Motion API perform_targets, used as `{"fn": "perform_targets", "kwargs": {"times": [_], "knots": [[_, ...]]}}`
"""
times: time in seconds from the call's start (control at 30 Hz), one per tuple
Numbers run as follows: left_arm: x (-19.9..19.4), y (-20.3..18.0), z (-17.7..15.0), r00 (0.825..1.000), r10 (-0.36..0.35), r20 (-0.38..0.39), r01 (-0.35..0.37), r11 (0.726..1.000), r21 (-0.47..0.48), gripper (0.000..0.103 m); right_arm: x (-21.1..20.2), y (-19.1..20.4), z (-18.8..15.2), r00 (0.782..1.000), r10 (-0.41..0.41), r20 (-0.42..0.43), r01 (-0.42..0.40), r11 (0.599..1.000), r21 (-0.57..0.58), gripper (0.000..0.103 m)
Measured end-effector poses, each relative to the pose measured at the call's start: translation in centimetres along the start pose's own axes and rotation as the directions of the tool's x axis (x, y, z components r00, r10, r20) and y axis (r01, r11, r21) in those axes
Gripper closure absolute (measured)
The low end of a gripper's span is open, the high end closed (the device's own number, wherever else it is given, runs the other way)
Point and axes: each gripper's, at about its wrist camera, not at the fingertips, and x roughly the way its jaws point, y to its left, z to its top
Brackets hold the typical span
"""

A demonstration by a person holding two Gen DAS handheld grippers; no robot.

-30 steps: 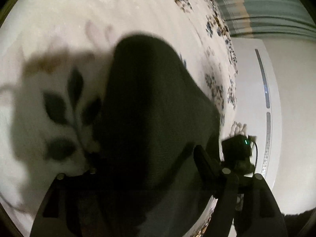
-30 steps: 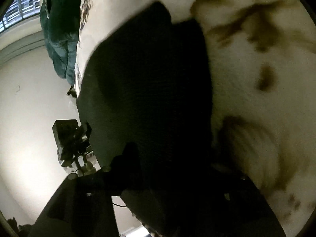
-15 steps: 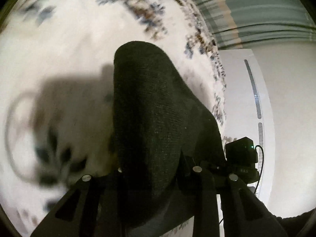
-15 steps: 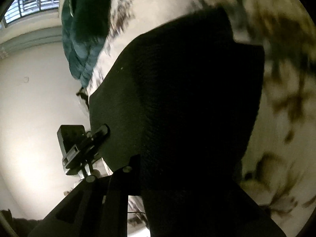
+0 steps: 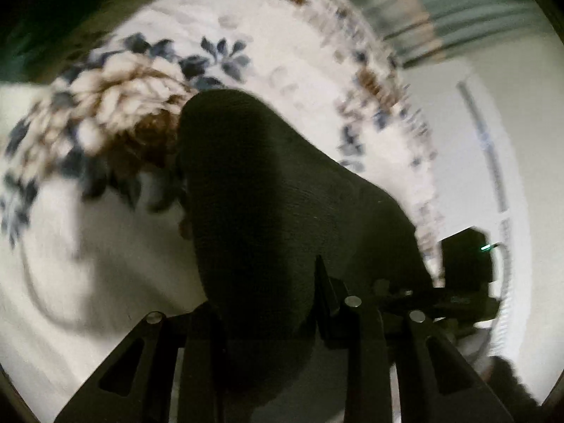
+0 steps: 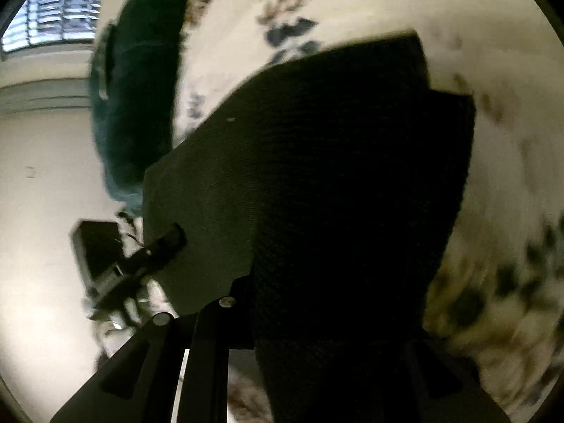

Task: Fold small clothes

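Both claws are clamped on one black knitted garment (image 5: 268,211), the left claw (image 5: 271,320) and right claw (image 6: 317,317) gripping neighbouring edges, so it hangs lifted above the white floral bedspread (image 5: 299,60), probably to lay it flat for folding.

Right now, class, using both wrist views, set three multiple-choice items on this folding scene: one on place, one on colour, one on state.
1. Where does the teal garment lie?
A. on the floral bedspread's edge
B. in a gripper
C. on a chair

2. What colour is the held knit garment?
A. white
B. black
C. red

3. How is the knit garment held?
A. lying flat, untouched
B. by one gripper only
C. by both grippers, lifted

Key: 1 A, it lies at the bedspread's edge; 2 B, dark in both views; 3 C, left gripper and right gripper both clamp it.
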Motion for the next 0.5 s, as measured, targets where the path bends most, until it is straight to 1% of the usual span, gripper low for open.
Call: {"fn": "perform_targets", "kwargs": {"times": [0.07, 0.1, 0.13, 0.17, 0.2, 0.23, 0.27, 0.3, 0.33, 0.37, 0.4, 0.43, 0.47, 0.5], "knots": [[0.5, 0.2, 0.1, 1.000, 0.021, -0.011, -0.021, 1.000, 0.002, 0.072, 0.5, -0.2, 0.4, 1.000, -0.027, -0.016, 0.027, 1.000, 0.002, 0.083], [0.5, 0.3, 0.0, 1.000, 0.026, -0.007, -0.026, 1.000, 0.002, 0.070, 0.3, -0.3, 0.3, 0.999, -0.032, -0.020, 0.032, 0.999, 0.002, 0.079], [0.5, 0.0, -0.2, 0.999, 0.041, 0.000, -0.041, 0.999, 0.012, 0.068, 0.2, -0.2, 0.3, 0.999, -0.048, -0.021, 0.048, 0.999, -0.007, 0.078], [0.5, -0.2, -0.5, 0.998, 0.057, 0.007, -0.057, 0.998, 0.019, 0.067, 0.0, 0.0, 0.2, 0.996, -0.090, -0.021, 0.089, 0.996, -0.020, 0.065], [0.5, -0.3, -0.6, 0.998, 0.069, 0.015, -0.069, 0.998, 0.013, 0.065, -1.0, -0.8, -0.8, 0.991, -0.135, -0.021, 0.134, 0.991, -0.026, 0.053], [0.5, -0.3, -0.7, 0.996, 0.091, 0.020, -0.092, 0.996, 0.006, 0.062, -1.3, -0.2, -1.1, 0.981, -0.194, 0.000, 0.194, 0.980, -0.039, 0.050], [0.3, -0.5, -1.0, 0.993, 0.116, 0.027, -0.116, 0.993, -0.002, 0.062, -1.6, 0.2, -1.4, 0.972, -0.233, 0.018, 0.233, 0.971, -0.045, 0.037], [0.0, -0.9, -1.3, 0.987, 0.154, 0.043, -0.154, 0.988, -0.001, 0.059, -2.0, 0.8, -1.9, 0.952, -0.303, 0.046, 0.306, 0.951, -0.055, 0.021], [-0.2, -1.6, -1.5, 0.976, 0.207, 0.063, -0.207, 0.978, 0.004, 0.051, -2.3, 0.9, -2.2, 0.941, -0.331, 0.065, 0.335, 0.940, -0.063, 0.013], [-0.1, -2.4, -1.2, 0.963, 0.256, 0.080, -0.258, 0.966, 0.017, 0.047, -3.0, 0.9, -3.0, 0.922, -0.375, 0.092, 0.382, 0.922, -0.063, 0.000], [-0.5, -3.3, -1.5, 0.943, 0.315, 0.110, -0.321, 0.947, 0.035, 0.038, -3.8, 0.4, -4.0, 0.899, -0.422, 0.115, 0.431, 0.900, -0.067, 0.000], [-0.8, -4.2, -2.0, 0.923, 0.359, 0.137, -0.368, 0.928, 0.049, 0.031, -4.3, 0.7, -4.6, 0.874, -0.464, 0.146, 0.477, 0.875, -0.076, 0.000], [-1.3, -4.8, -2.5, 0.915, 0.372, 0.158, -0.385, 0.921, 0.057, 0.029, -4.6, 1.4, -5.4, 0.830, -0.526, 0.185, 0.547, 0.833, -0.085, 0.000], [-1.7, -5.3, -2.8, 0.904, 0.390, 0.174, -0.405, 0.913, 0.060, 0.022, -5.0, 1.9, -6.1, 0.789, -0.571, 0.225, 0.601, 0.794, -0.092, 0.000]]}}
